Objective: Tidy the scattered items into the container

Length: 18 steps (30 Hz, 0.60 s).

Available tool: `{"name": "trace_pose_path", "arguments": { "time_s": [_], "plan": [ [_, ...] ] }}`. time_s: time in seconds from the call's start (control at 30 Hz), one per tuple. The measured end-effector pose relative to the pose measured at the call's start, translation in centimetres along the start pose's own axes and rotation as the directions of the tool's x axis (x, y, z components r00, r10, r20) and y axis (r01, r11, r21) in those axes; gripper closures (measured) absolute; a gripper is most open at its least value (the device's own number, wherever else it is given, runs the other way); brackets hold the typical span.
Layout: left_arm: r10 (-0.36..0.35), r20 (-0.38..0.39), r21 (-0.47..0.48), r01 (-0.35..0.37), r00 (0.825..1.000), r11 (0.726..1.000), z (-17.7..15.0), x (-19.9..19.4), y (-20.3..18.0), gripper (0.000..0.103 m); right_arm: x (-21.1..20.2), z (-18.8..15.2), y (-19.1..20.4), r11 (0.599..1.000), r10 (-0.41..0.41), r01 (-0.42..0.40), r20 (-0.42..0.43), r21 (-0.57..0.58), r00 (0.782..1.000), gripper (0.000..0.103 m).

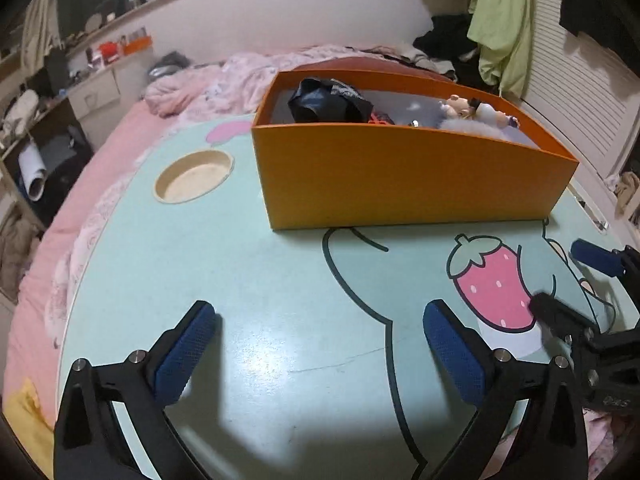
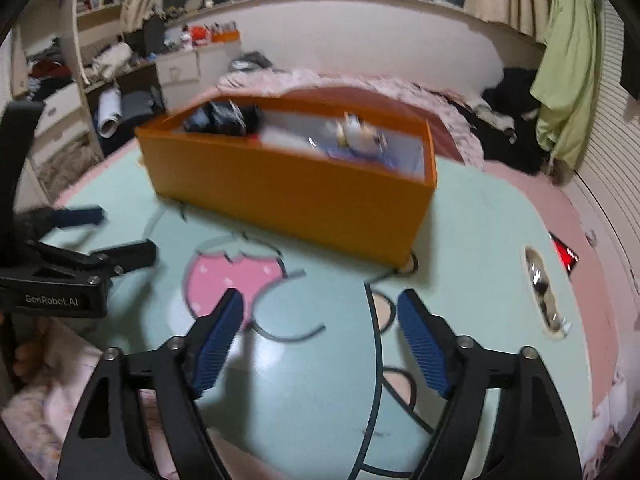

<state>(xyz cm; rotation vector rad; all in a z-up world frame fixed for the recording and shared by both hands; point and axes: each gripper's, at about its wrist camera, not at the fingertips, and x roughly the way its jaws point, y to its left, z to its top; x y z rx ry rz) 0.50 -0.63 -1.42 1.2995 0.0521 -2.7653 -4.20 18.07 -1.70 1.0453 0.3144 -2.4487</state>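
Items (image 1: pixel 332 100), soft and light by appearance, are already gathered inside the orange container (image 1: pixel 400 184) on the worktop (image 1: pixel 260 280); both grippers (image 1: pixel 320 344) (image 2: pixel 320 336) are held wide, empty.

The right gripper (image 2: pixel 320 340) is held with its jaws spread wide and nothing between them, above a mint-green table (image 2: pixel 472 248). Ahead of it an orange box (image 2: pixel 288 188) is seen, blurred, with dark items (image 2: pixel 224 118) inside. The left gripper (image 2: pixel 116 236) is seen to its left, jaws parted.
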Motion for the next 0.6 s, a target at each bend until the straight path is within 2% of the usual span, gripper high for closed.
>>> {"name": "trace_pose_path", "arguments": {
  "time_s": [0.07,0.1,0.37,0.6],
  "plan": [
    [-0.001,0.001,-0.001,0.001,1.000,1.000,-0.1,0.0,0.0,0.000,0.4,-0.1,-0.6,0.999,0.020,-0.019,-0.023,0.028,1.000,0.001],
    [0.000,0.001,0.000,0.000,1.000,1.000,-0.2,0.0,0.1,0.000,0.5,-0.1,-0.9,0.999,0.022,-0.020,-0.033,0.038,0.999,0.000],
    [-0.010,-0.007,0.012,0.010,1.000,1.000,0.1,-0.3,-0.3,0.000,0.4,-0.3,-1.0,0.999,0.018,-0.017,-0.029,0.040,0.999,0.000],
    [-0.047,0.009,0.050,0.046,0.999,0.998,0.1,-0.6,-1.0,0.000,0.4,-0.3,-1.0,0.999,0.018,-0.017,-0.029,0.040,0.999,0.000]
  ]
}}
